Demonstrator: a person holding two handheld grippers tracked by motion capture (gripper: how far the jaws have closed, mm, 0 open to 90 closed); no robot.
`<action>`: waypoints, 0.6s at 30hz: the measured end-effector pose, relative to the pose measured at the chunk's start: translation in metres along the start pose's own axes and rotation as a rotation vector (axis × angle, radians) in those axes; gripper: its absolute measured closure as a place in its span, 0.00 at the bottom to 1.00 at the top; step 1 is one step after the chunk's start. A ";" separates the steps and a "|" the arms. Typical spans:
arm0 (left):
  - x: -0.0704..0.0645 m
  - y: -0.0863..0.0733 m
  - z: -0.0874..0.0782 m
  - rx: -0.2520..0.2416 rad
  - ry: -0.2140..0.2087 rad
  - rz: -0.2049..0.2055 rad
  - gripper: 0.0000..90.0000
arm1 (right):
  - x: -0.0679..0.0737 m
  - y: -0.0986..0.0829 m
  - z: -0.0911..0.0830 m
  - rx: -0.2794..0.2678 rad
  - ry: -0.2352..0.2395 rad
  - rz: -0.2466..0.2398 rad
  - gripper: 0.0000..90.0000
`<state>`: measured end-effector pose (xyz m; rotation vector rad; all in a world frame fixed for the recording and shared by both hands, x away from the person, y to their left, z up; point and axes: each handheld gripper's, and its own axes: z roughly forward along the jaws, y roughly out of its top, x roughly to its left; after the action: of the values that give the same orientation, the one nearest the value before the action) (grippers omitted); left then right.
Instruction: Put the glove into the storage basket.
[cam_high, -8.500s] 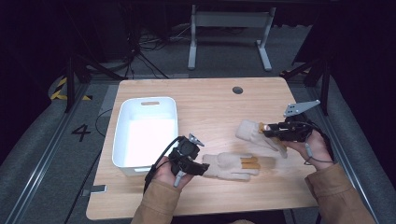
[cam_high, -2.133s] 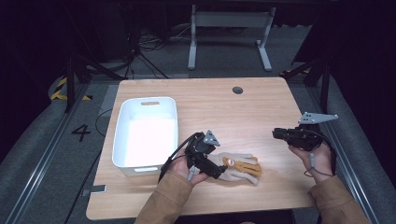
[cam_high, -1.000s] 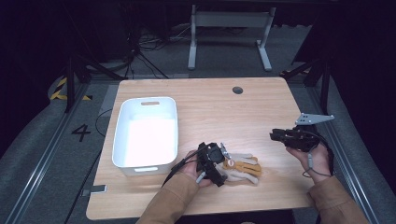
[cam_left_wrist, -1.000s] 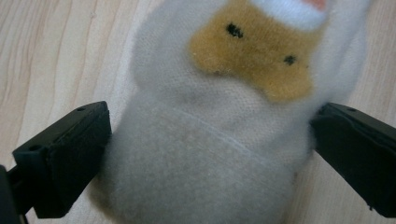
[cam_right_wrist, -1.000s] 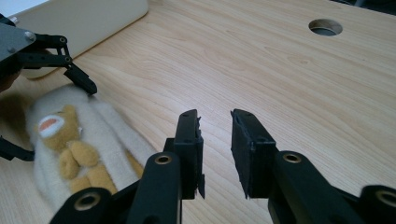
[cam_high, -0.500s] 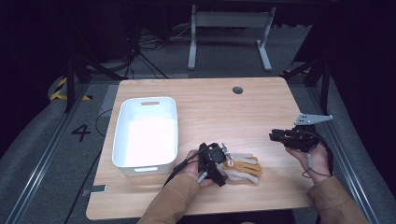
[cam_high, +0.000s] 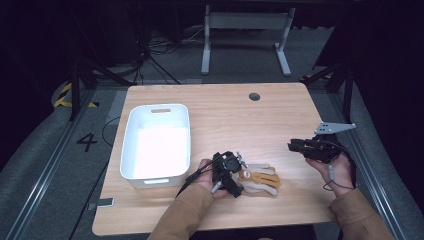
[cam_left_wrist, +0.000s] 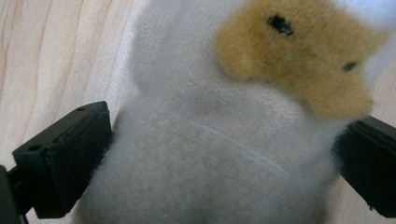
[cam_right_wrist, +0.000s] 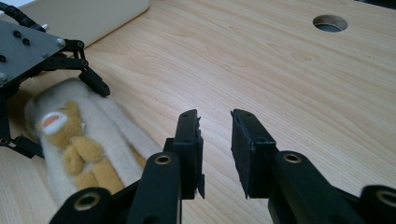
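A cream and tan plush toy (cam_high: 260, 179) lies flat near the table's front edge, right of the tub. My left gripper (cam_high: 240, 176) is lowered over the toy's left end and is open. In the left gripper view its black jaws stand on either side of the plush toy (cam_left_wrist: 233, 140), whose fur touches both. The right gripper view shows that left gripper (cam_right_wrist: 60, 114) straddling the plush toy (cam_right_wrist: 79, 149). My right gripper (cam_high: 295, 146) hovers at the table's right side, apart from the toy. Its fingertips (cam_right_wrist: 189, 135) stand a small gap apart with nothing between them.
A white rectangular tub (cam_high: 156, 108) stands on the left half of the wooden table, its corner (cam_right_wrist: 93, 14) visible behind the left gripper. A round cable hole (cam_high: 254, 96) sits near the far edge. Bare wood (cam_high: 240, 125) lies between the grippers and the hole.
The right gripper let go of the plush toy and drew back to the right. The left gripper moved right along the toy and settled over it with jaws around it.
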<state>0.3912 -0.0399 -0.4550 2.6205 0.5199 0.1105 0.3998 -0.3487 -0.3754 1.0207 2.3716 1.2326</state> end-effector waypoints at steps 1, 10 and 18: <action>0.000 0.000 0.000 0.002 -0.001 0.001 0.00 | 0.000 0.000 0.000 0.002 0.000 -0.002 0.80; -0.001 0.005 0.000 0.039 -0.002 0.003 0.00 | 0.000 -0.001 0.002 0.005 0.000 0.001 0.80; -0.008 0.012 -0.008 0.066 -0.006 -0.001 0.26 | -0.001 -0.001 0.001 0.003 -0.003 0.002 0.80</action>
<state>0.3868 -0.0488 -0.4424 2.6833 0.5319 0.0864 0.4011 -0.3490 -0.3769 1.0254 2.3713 1.2282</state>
